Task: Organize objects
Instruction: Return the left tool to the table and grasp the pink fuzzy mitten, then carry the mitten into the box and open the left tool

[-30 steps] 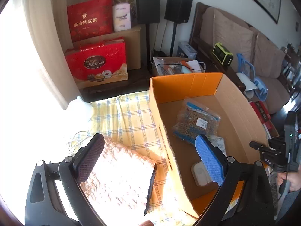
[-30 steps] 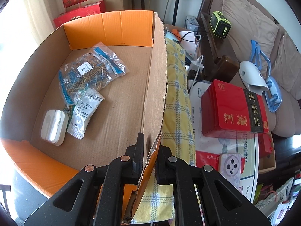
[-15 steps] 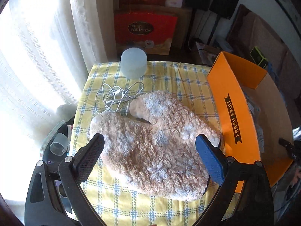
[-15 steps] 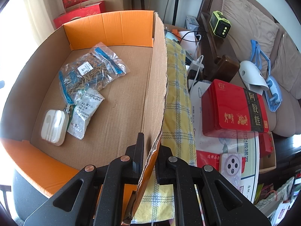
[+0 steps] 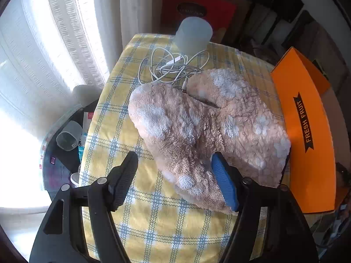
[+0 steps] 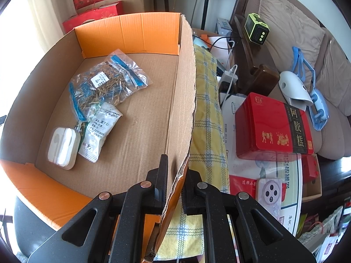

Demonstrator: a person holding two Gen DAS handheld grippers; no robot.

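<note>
Your left gripper point(image 5: 173, 171) hangs wide open over the near edge of the fluffy pad point(image 5: 208, 127), which lies on the checked cloth point(image 5: 114, 118) at about 1 o'clock from your fingers. Bring both pads around that thick edge and squeeze deep — plush pile slips if you only pinch the fuzz. The white cable point(image 5: 173, 65) at 12 o'clock seems to run into it, so lift slowly. Your right gripper point(image 6: 173, 175) is clamped on the cardboard box point(image 6: 182, 100) wall — thin, corrugated, torn there.
</note>
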